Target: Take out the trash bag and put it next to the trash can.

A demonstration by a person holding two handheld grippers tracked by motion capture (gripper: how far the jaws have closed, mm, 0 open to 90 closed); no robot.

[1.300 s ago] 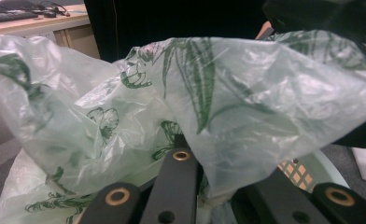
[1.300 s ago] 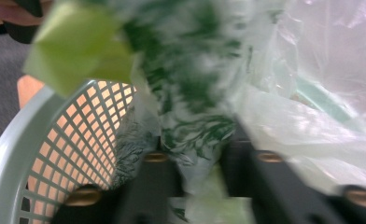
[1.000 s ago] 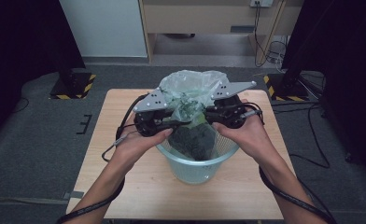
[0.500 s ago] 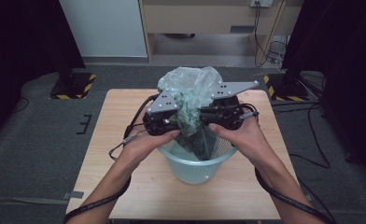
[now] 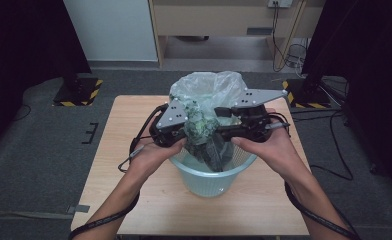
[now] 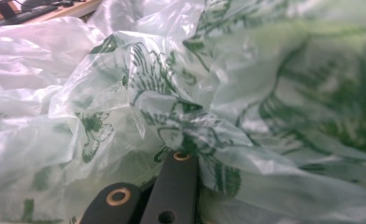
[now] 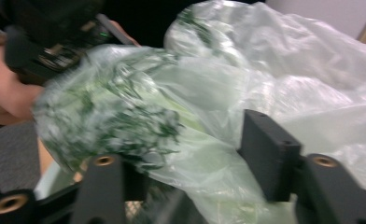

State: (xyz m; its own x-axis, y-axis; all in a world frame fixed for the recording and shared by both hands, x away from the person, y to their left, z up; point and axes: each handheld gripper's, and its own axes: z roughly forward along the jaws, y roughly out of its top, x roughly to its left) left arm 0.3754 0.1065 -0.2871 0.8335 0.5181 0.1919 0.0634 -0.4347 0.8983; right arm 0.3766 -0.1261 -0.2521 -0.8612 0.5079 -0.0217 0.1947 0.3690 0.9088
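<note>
step: fitting plastic bag (image 5: 204,107) into bin (image 5: 211,177) on desk (image 5: 119,145) | left hand-held gripper (image 6: 169,184): pinching bag film | right hand-held gripper (image 7: 190,163): jaws just opening, spread, bag between | advice: keeping left pinch, regripping rim, pulling outward evenly

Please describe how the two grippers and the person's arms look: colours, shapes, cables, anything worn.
Both the left gripper and the right gripper are black, each topped by a grey three-cornered plate. Jaws are flat black bars with brass-ringed holes. Black cables trail along bare forearms; no sleeves.

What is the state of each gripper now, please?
Left gripper: closed on the green-printed plastic bag.
Right gripper: open, jaws just opened, bag between them.
</note>
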